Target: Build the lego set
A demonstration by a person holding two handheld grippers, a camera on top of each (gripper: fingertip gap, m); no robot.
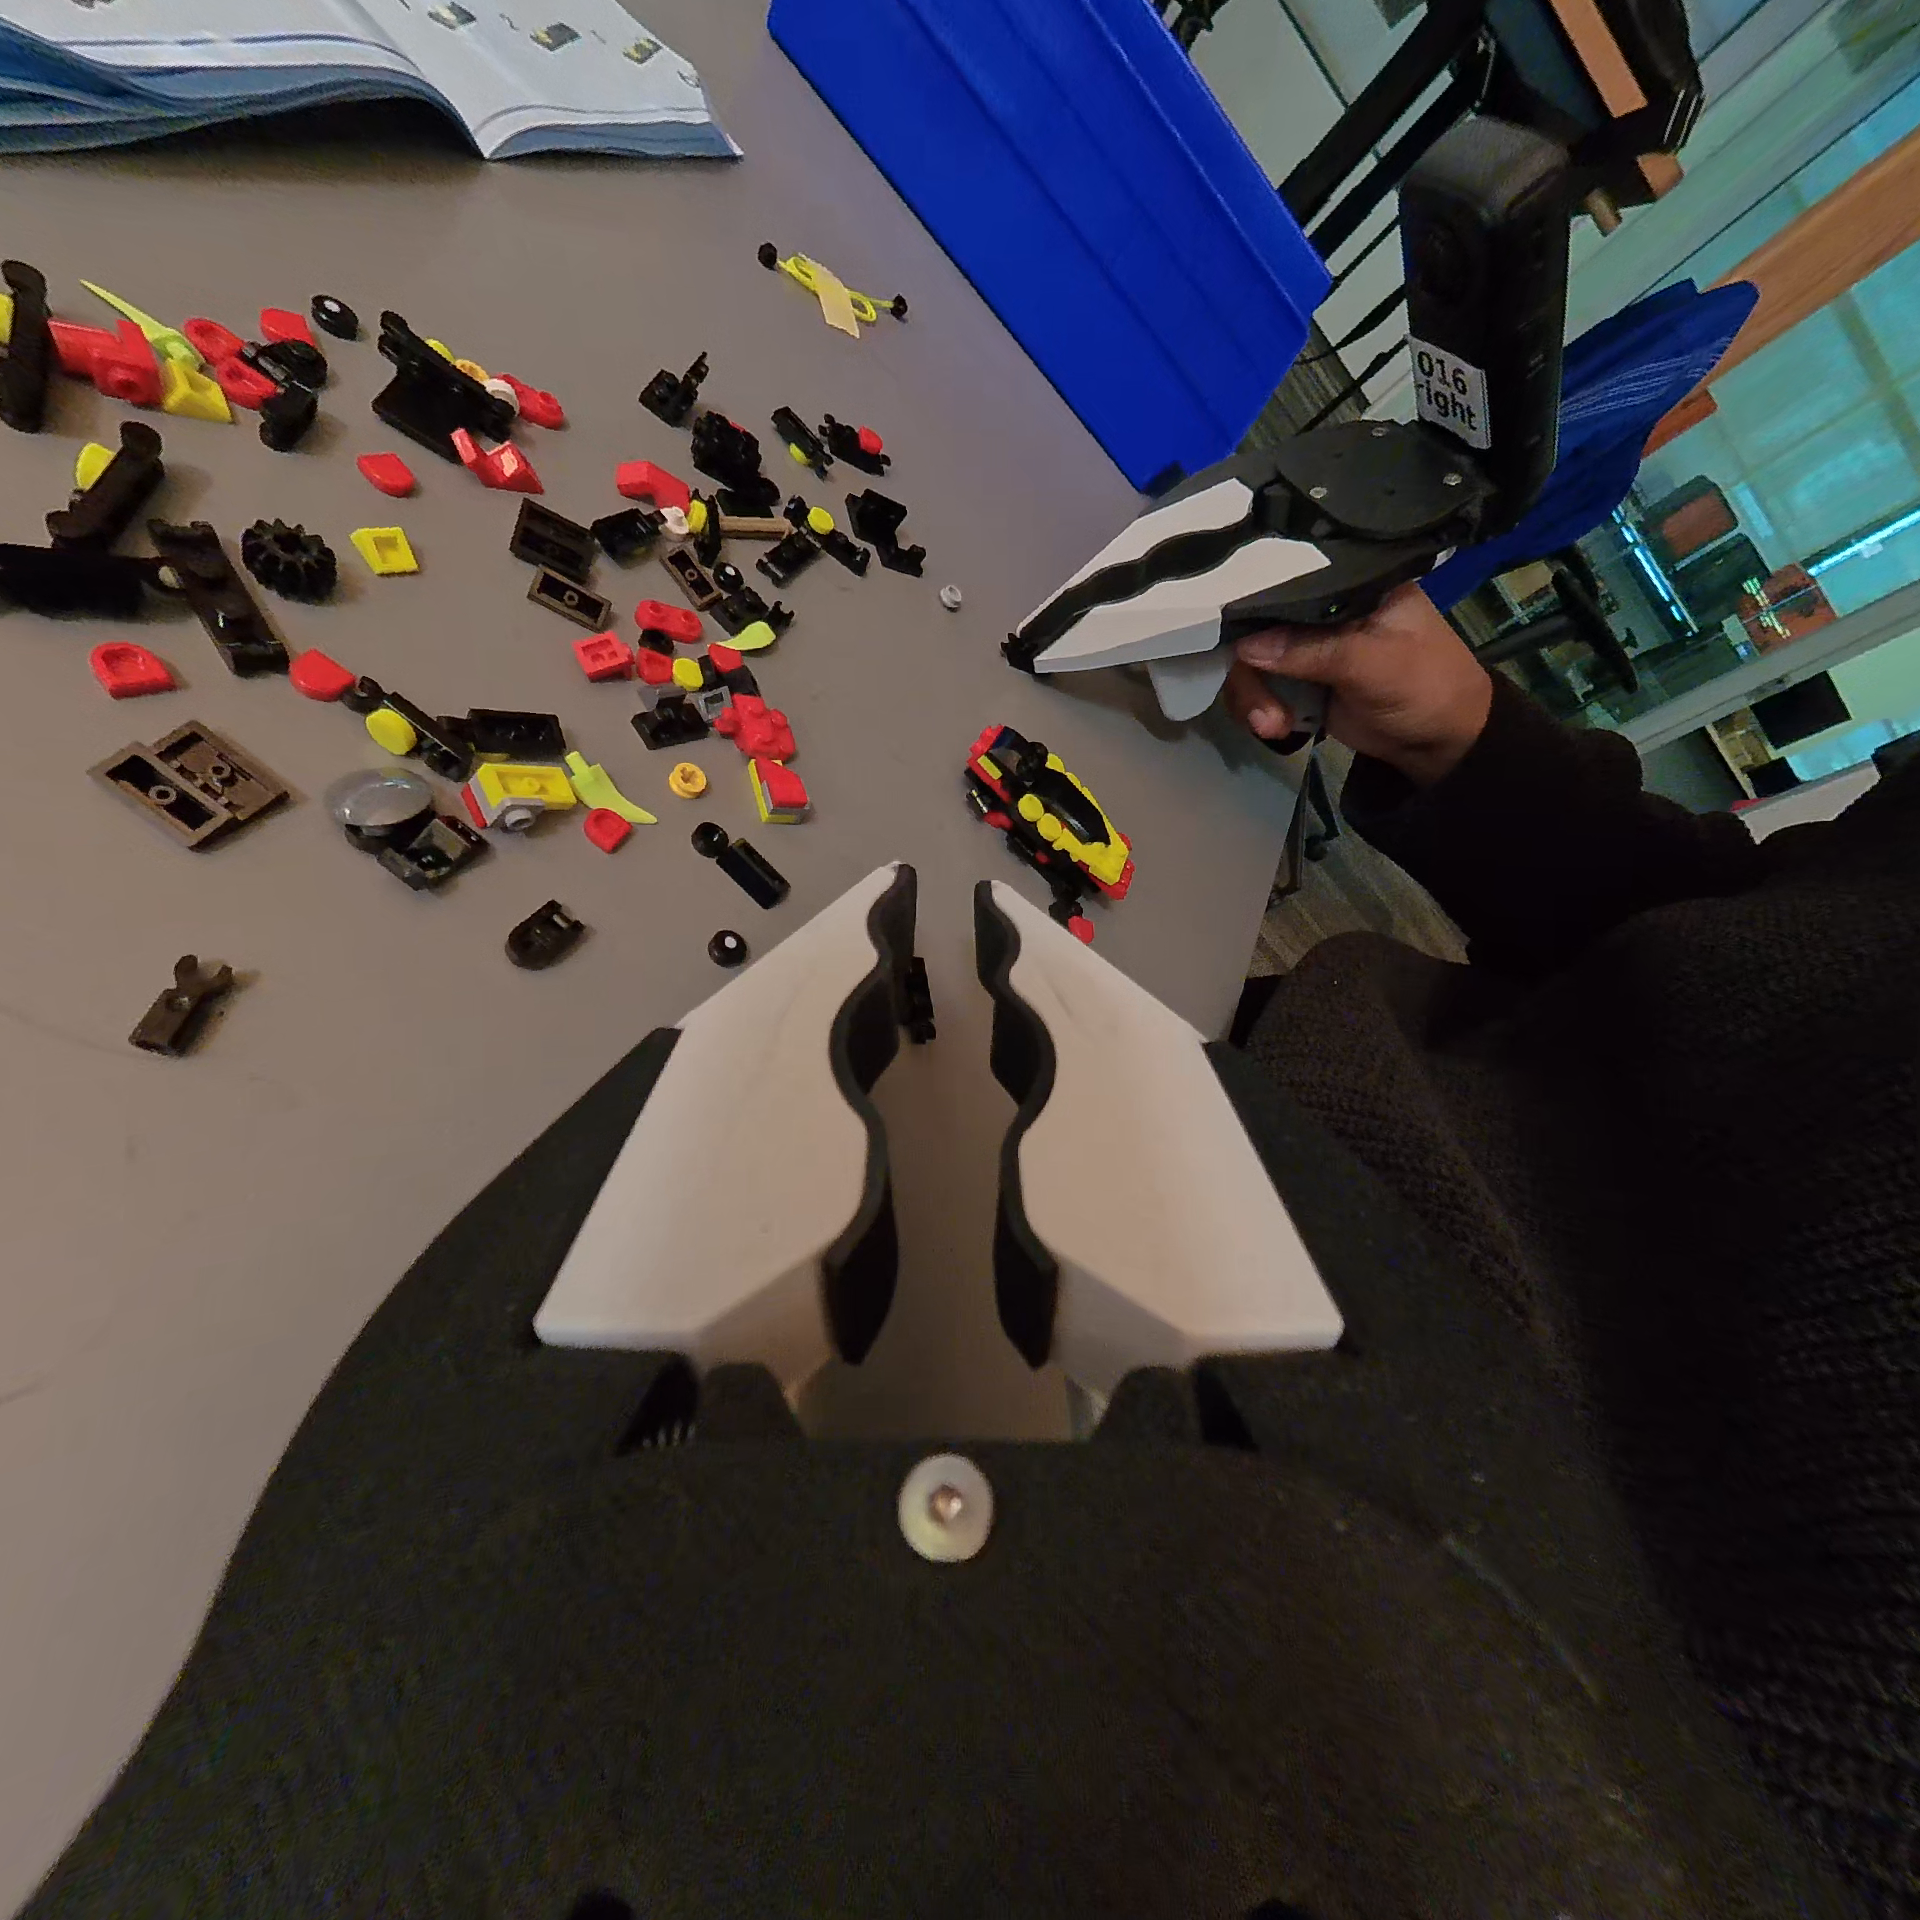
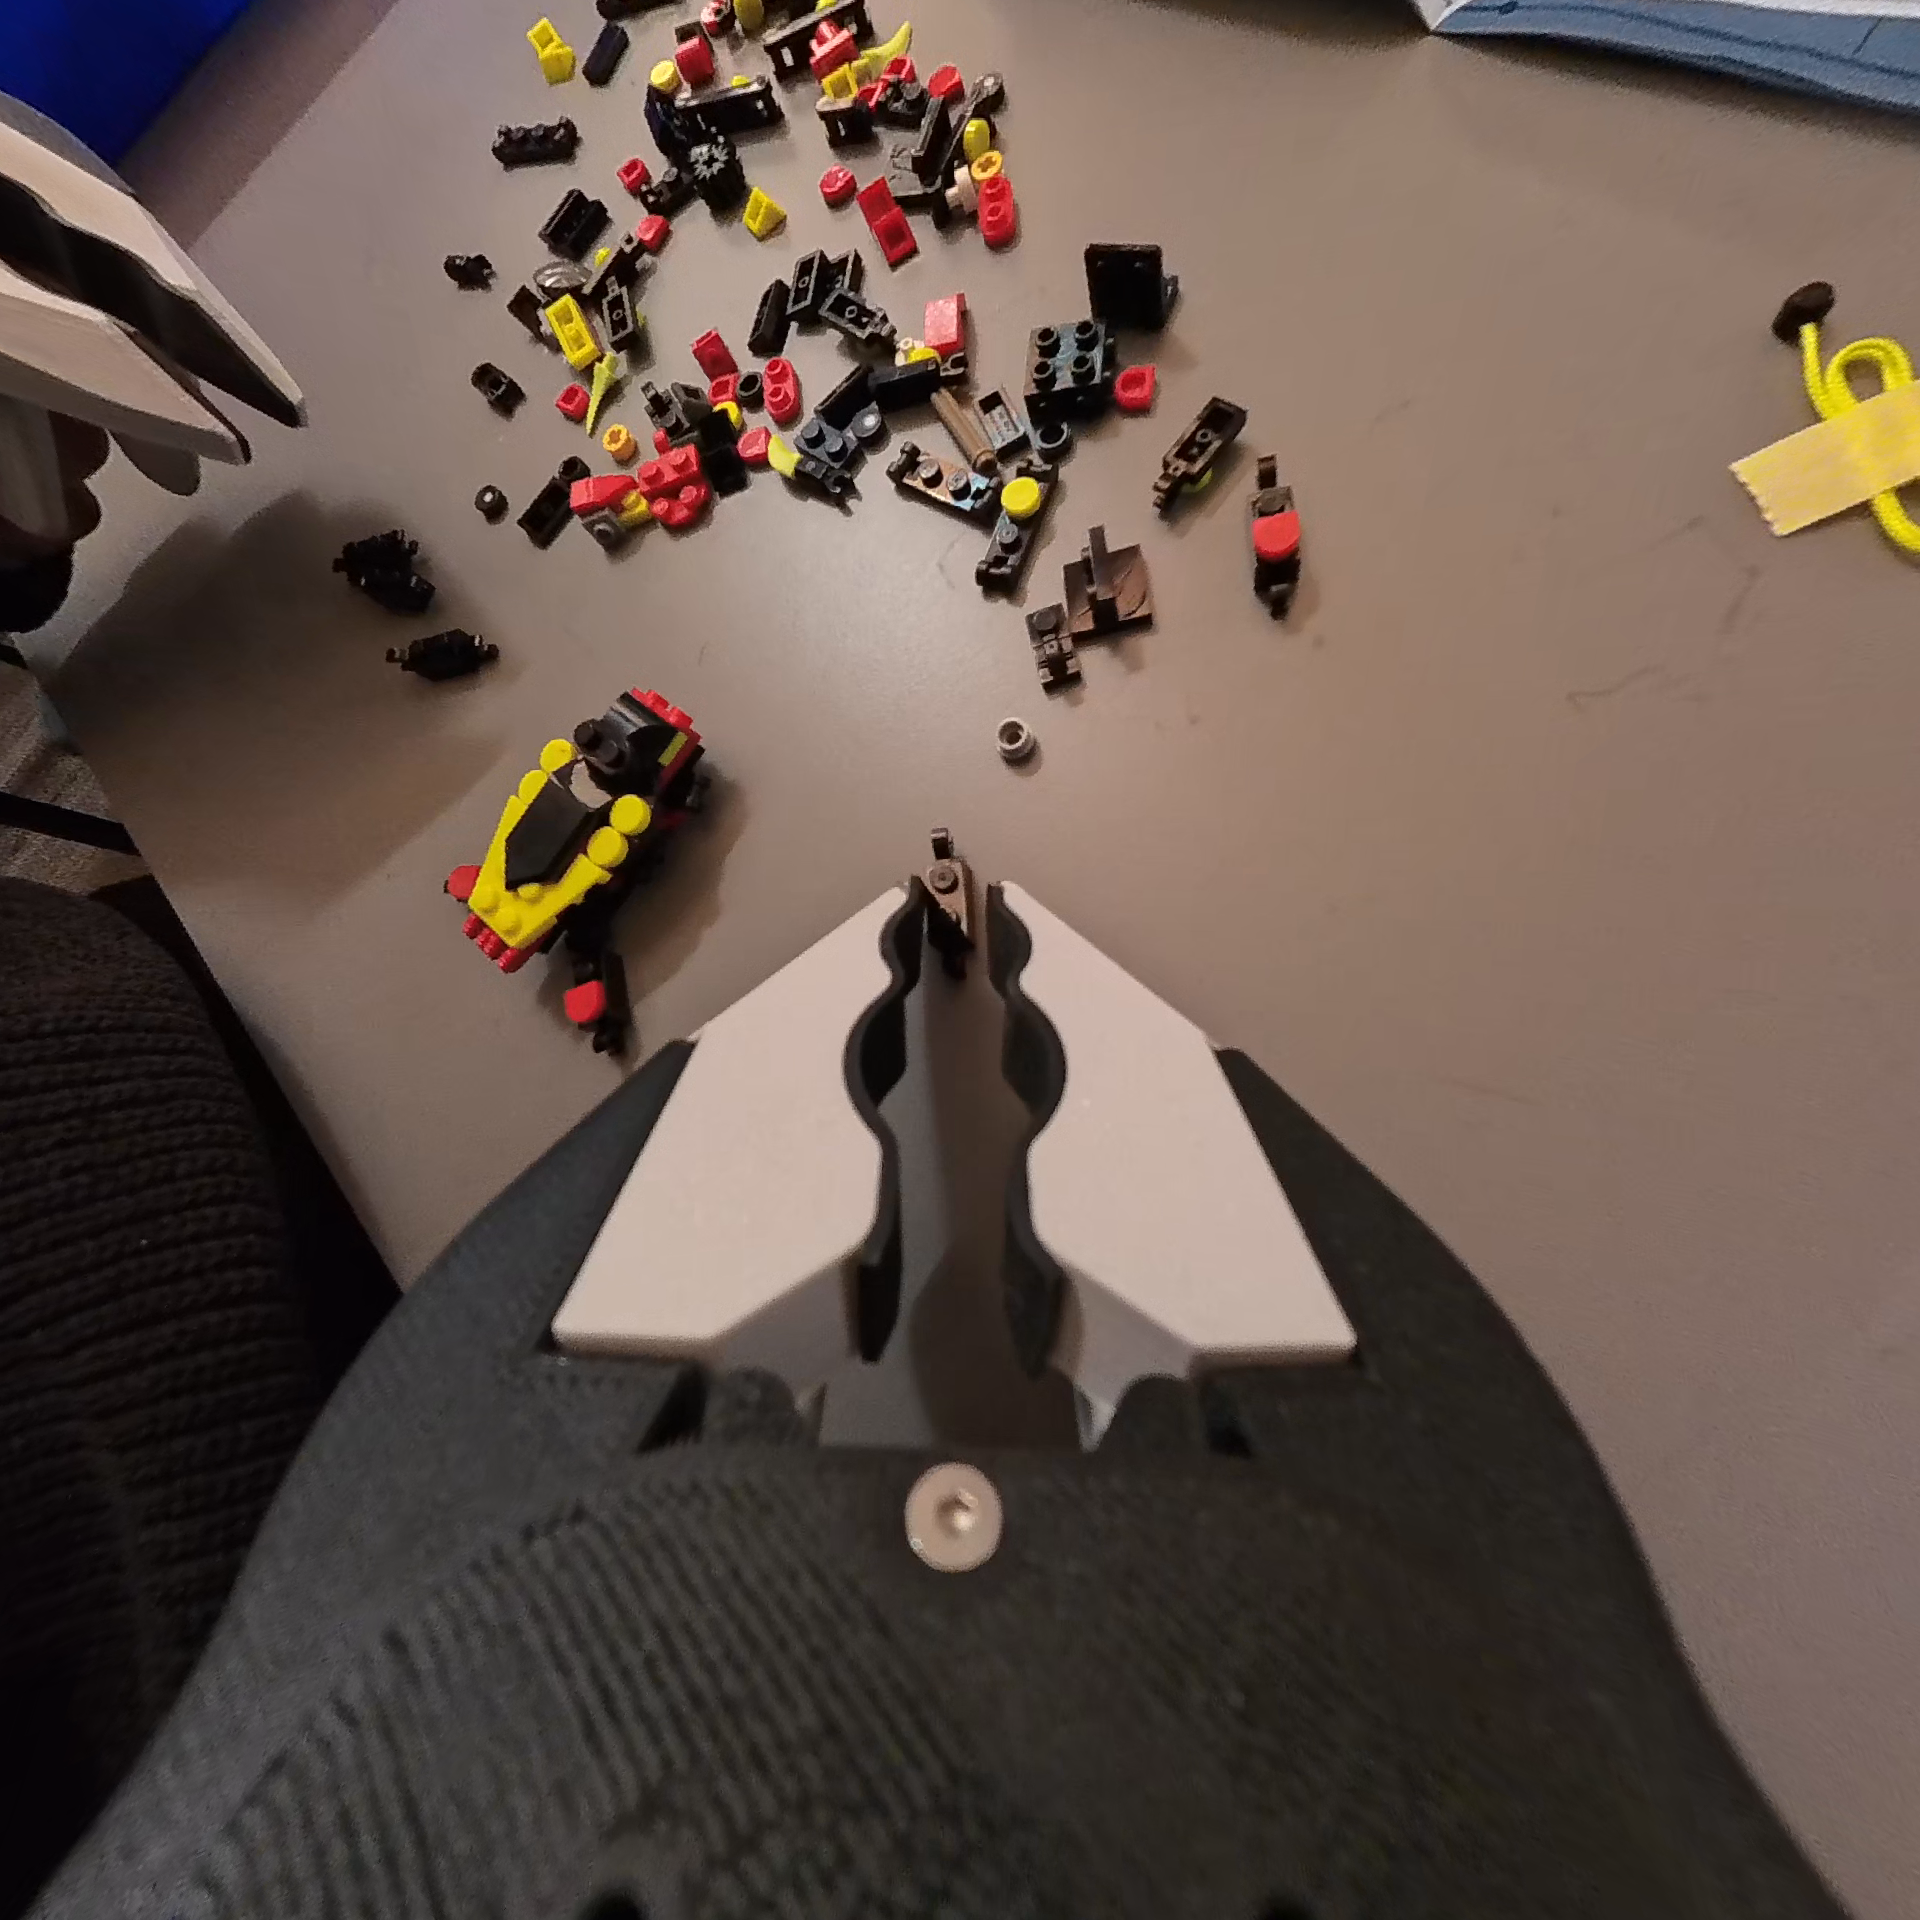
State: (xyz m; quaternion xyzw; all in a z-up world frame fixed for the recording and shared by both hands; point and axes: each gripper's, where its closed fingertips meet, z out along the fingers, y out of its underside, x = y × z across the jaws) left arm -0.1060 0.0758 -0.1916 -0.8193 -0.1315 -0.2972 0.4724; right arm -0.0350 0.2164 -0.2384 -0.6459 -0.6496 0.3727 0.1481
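Note:
My left gripper (image 1: 945, 894) hovers over a grey table (image 1: 520, 1143), its jaws slightly apart. A small black piece (image 1: 920, 997) shows against the left pad, with a clear gap to the right pad. The gripper also shows in the right wrist view (image 2: 265, 421), above two black pieces (image 2: 384, 571). My right gripper (image 2: 951, 896) is shut on a small dark piece (image 2: 948, 904) that pokes out past the tips. It shows in the left wrist view (image 1: 1023, 655) low over the table. A small red, yellow and black brick car (image 1: 1049, 821) (image 2: 582, 831) stands between the two grippers.
Many loose red, yellow and black bricks (image 1: 675, 582) (image 2: 831, 364) are scattered over the table. A grey round stud (image 2: 1016, 740) lies ahead of the right gripper. A blue bin (image 1: 1039, 208), an open booklet (image 1: 364, 62) and a taped yellow cord (image 2: 1849, 436) lie farther off. My hands' fingertips stand some 15 cm from each other.

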